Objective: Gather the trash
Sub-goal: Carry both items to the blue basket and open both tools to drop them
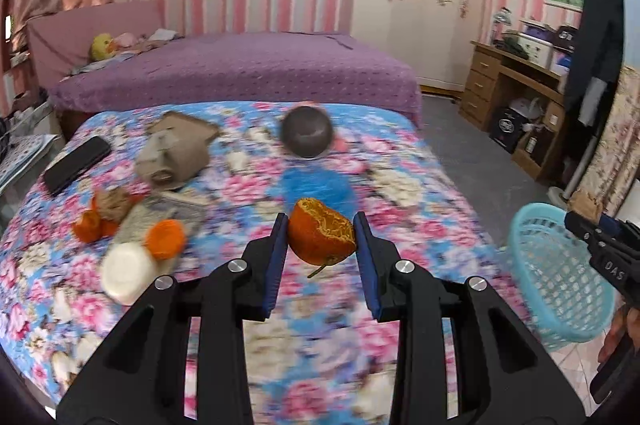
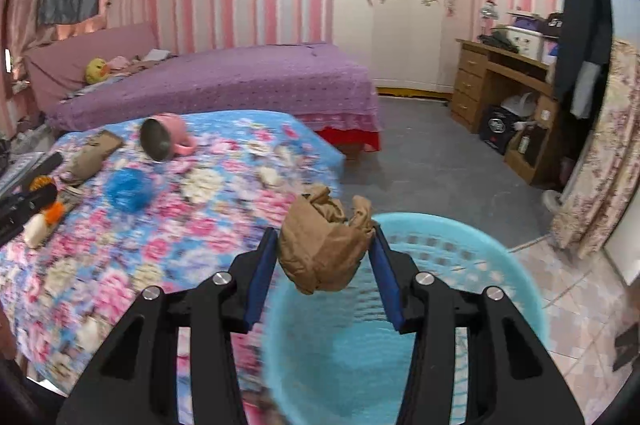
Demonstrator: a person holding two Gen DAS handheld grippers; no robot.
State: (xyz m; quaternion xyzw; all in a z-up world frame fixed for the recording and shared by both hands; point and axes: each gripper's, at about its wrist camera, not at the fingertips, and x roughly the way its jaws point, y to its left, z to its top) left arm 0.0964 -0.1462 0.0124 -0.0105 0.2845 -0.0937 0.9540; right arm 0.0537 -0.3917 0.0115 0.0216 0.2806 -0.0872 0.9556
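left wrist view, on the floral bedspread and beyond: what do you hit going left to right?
black phone → crumpled cardboard box → grey bowl → orange peel held in the left gripper → blue basket → right gripper

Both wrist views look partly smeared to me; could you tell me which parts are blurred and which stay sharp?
Left wrist view: the floral cover and cup smear with motion, while the left gripper and its orange peel stay crisp. Right wrist view: the blue basket and near cover streak, the right gripper and crumpled brown paper stay sharp; fisheye bends both edges.
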